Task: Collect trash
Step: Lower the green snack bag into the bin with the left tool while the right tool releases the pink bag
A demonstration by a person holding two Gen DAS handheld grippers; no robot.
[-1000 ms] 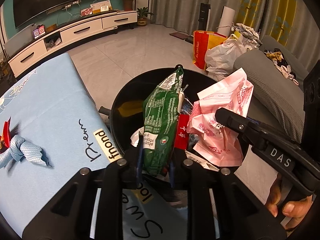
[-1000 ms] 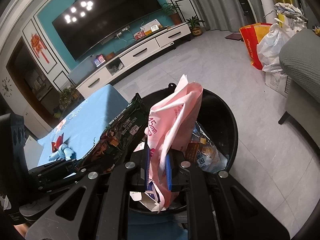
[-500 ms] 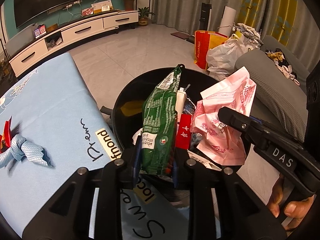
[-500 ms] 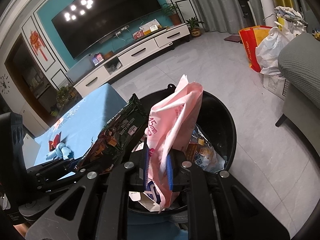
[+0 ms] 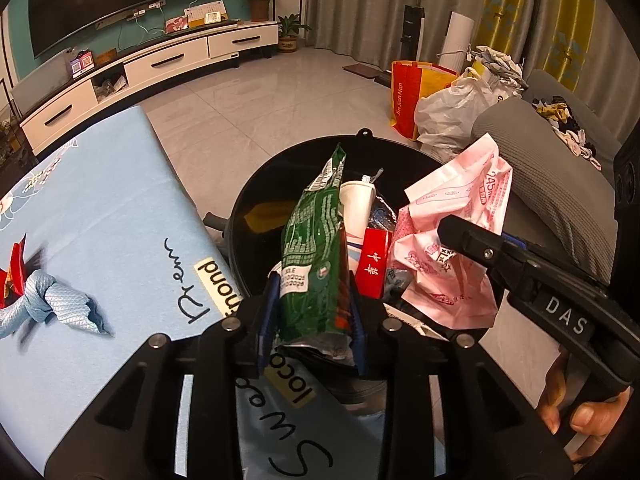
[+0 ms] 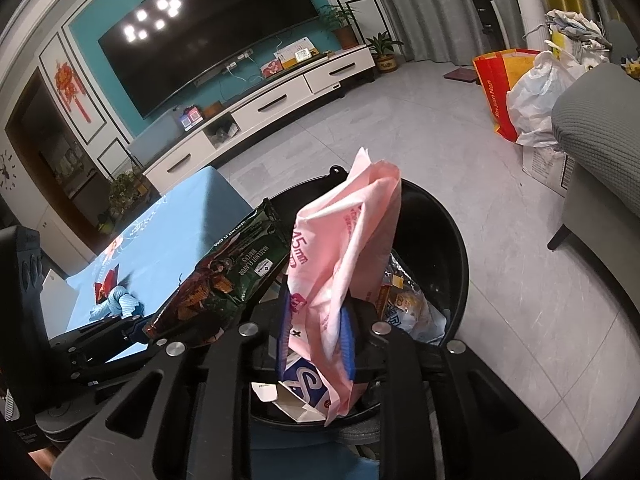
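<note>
we see a pale tiled floor (image 5: 256, 120) running to a long white tv cabinet (image 6: 280, 108) under a dark curved screen (image 6: 208, 40) on a teal wall (image 6: 84, 36), grey curtains (image 5: 360, 4) beyond, and a grey sofa (image 5: 560, 184) at right.

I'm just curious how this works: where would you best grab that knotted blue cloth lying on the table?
Probably grip the knotted blue cloth at its knot, coming down from above: the knot bulges highest, while the loose ends lie flat on the table.
</note>
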